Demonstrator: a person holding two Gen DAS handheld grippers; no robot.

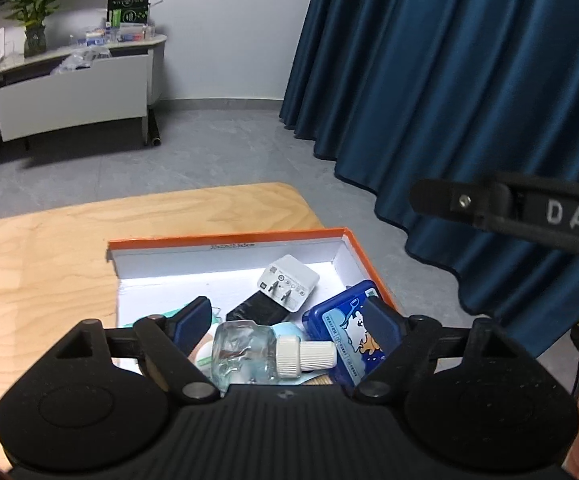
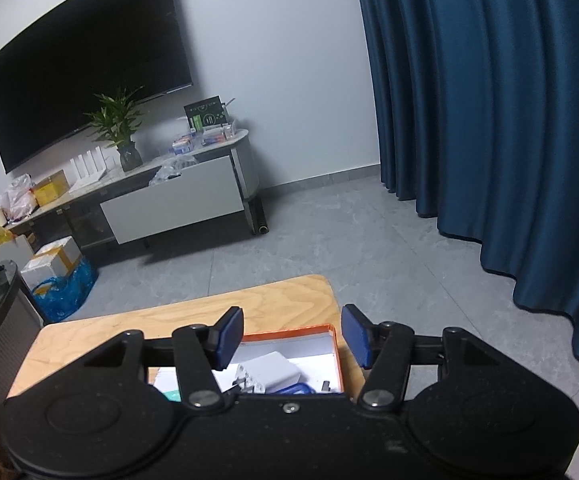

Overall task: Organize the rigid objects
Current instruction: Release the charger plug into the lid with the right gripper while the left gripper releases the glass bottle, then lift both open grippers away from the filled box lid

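An orange-rimmed white box (image 1: 229, 238) sits on the wooden table (image 1: 49, 260). It holds a white plug adapter (image 1: 289, 282), a black item (image 1: 257, 310), a blue printed tin (image 1: 349, 328) and a clear bottle with a white ribbed cap (image 1: 273, 354). My left gripper (image 1: 289, 326) is open, its fingers spread just above the bottle and tin. My right gripper (image 2: 293, 338) is open and empty, held higher above the same box (image 2: 339, 356). Part of the right gripper's body shows at the right of the left wrist view (image 1: 529, 212).
Blue curtains (image 1: 449, 80) hang to the right, past the table's right edge. A low TV cabinet (image 2: 169, 196) with a plant (image 2: 117, 128) and a wall TV (image 2: 85, 92) stands across the grey floor. Boxes and a blue bag (image 2: 61, 284) lie at the left.
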